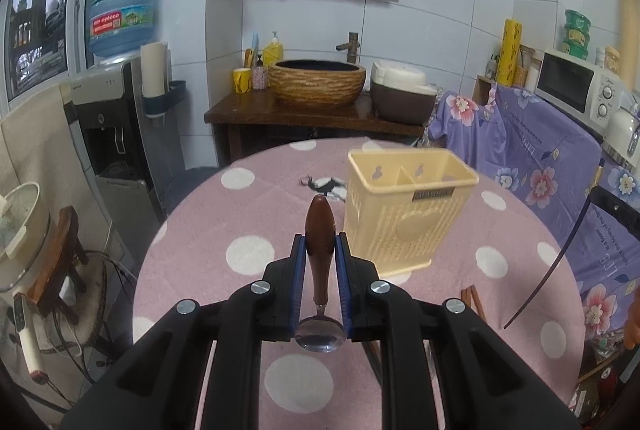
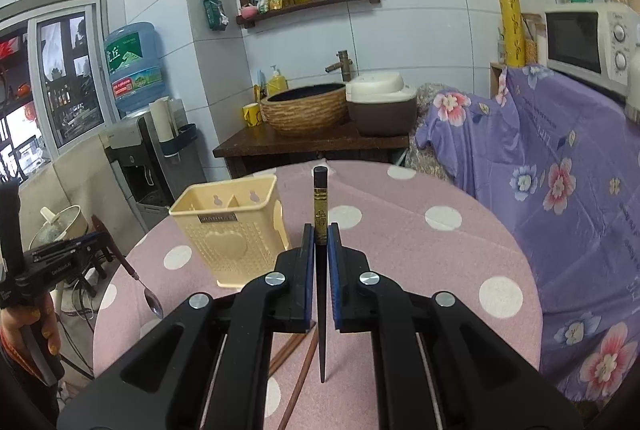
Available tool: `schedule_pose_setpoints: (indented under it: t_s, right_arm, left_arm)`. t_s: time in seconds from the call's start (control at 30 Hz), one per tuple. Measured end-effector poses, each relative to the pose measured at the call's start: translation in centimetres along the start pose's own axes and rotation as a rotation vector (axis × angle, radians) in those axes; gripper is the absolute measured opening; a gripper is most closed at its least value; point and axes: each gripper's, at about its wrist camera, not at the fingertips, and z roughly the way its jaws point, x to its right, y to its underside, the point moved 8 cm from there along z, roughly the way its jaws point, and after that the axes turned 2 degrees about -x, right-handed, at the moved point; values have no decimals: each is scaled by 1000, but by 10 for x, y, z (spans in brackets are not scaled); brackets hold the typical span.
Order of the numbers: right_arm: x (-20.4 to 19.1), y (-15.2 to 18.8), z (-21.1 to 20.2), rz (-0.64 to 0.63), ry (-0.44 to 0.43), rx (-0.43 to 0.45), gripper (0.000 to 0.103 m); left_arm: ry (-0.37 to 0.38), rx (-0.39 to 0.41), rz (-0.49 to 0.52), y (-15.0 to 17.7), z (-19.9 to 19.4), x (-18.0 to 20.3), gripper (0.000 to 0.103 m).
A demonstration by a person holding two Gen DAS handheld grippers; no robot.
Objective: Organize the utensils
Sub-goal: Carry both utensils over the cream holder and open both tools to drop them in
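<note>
My left gripper (image 1: 320,250) is shut on a spoon (image 1: 319,254) with a brown wooden handle pointing away and its metal bowl (image 1: 320,336) toward the camera, held above the table. A cream plastic utensil holder (image 1: 404,213) with two compartments stands just right of it. My right gripper (image 2: 319,242) is shut on a black chopstick (image 2: 320,213) with a gold band, tip toward the camera. The holder (image 2: 232,230) stands to its left. The left gripper and its spoon (image 2: 140,282) also show at the far left of the right wrist view.
The round table has a pink cloth with white dots (image 1: 248,254). Brown chopsticks (image 2: 296,370) lie on it under my right gripper and show in the left wrist view (image 1: 472,300). Behind are a sink counter (image 1: 316,113), a water dispenser (image 1: 116,133) and a purple floral-covered cabinet (image 2: 560,165).
</note>
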Motion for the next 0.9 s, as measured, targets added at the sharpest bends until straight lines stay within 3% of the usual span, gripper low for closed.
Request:
schedule_pose_setpoints:
  t_s: [0.27, 0.43, 0.6, 0.73, 0.9]
  right_arm:
    - [-40, -99, -8, -20, -58, 108, 8]
    - [-70, -166, -4, -9, -68, 194, 8]
    - [-86, -173, 26, 1, -57, 210, 8]
    - [-88, -150, 59, -2, -38, 194, 8]
    - [-84, -107, 101, 10, -31, 107, 8]
  left_arm:
    - [59, 120, 27, -114, -29, 24, 16]
    - [93, 136, 6, -159, -15, 46, 16]
    - [105, 83, -35, -151, 26, 55, 16]
    - [93, 51, -43, -126, 55, 56, 16]
    - [98, -29, -46, -90, 86, 56, 16]
